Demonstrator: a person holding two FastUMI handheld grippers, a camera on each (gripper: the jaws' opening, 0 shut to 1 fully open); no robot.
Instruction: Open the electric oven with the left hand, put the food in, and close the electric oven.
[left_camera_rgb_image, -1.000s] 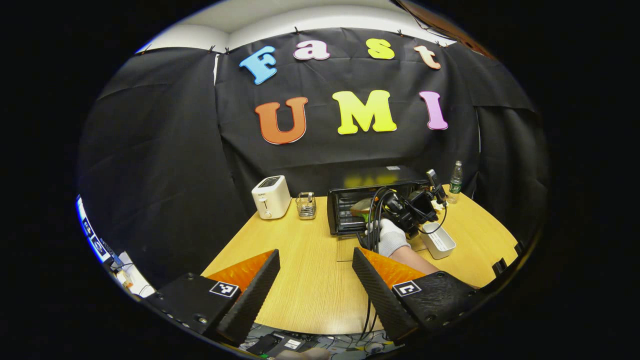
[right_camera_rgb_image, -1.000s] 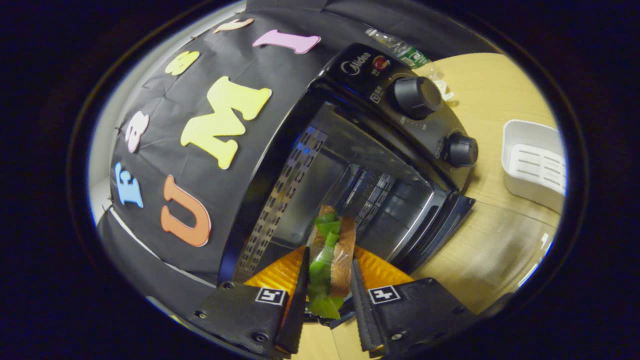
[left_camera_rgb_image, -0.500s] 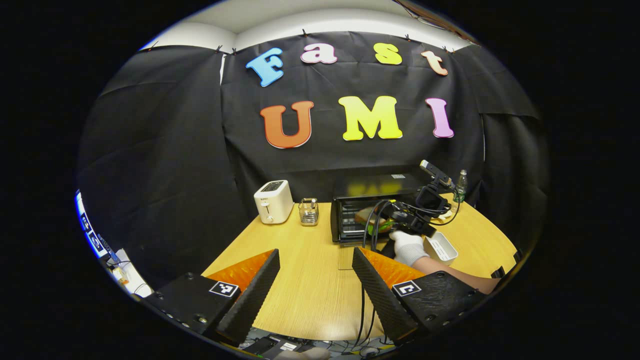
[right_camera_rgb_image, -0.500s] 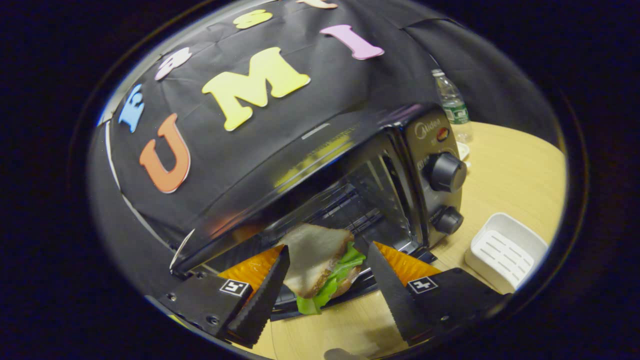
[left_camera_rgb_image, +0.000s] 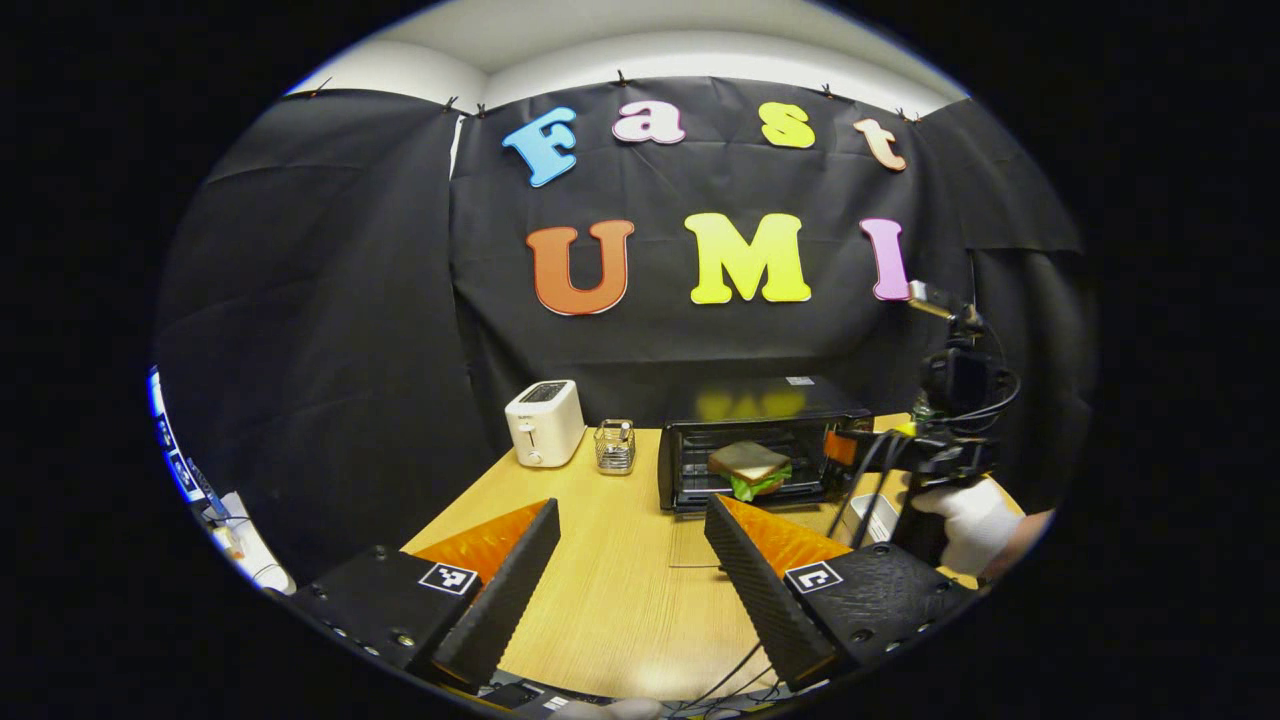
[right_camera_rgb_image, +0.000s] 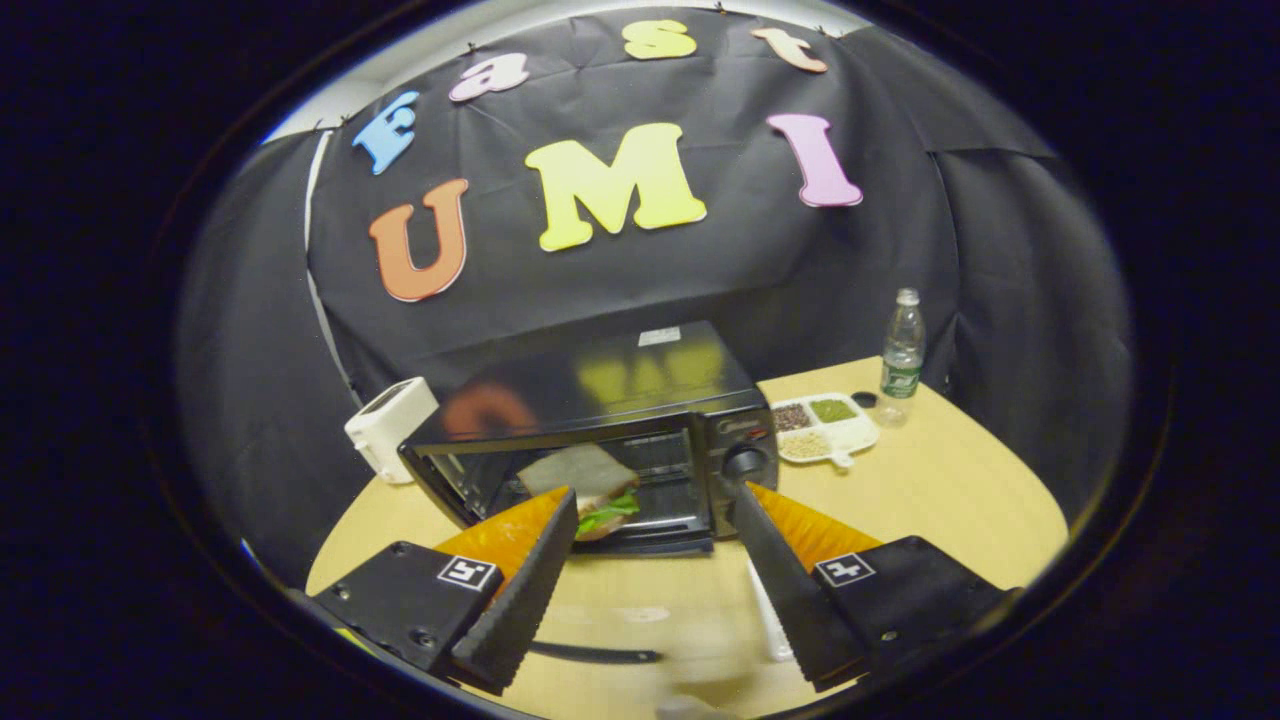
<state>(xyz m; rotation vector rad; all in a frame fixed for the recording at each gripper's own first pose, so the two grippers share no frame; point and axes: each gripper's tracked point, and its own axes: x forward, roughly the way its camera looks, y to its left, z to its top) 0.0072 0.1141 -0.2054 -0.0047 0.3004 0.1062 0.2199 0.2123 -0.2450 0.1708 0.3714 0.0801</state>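
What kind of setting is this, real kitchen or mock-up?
Likely a mock-up: a staged recording booth, not a real kitchen. A black cloth wall backs a wooden table holding an electric oven with a sandwich inside, plus a white toaster.

The pale wood-grain desk (left_camera_rgb_image: 620, 590) looks smooth with a soft sheen. The black metal electric oven (right_camera_rgb_image: 590, 385) has a glossy, reflective top. The white plastic toaster (left_camera_rgb_image: 543, 422) looks smooth.

You face the electric oven (left_camera_rgb_image: 755, 440) holding a sandwich (left_camera_rgb_image: 750, 468), toaster (left_camera_rgb_image: 543, 422) and wire basket (left_camera_rgb_image: 614, 445) to its left.
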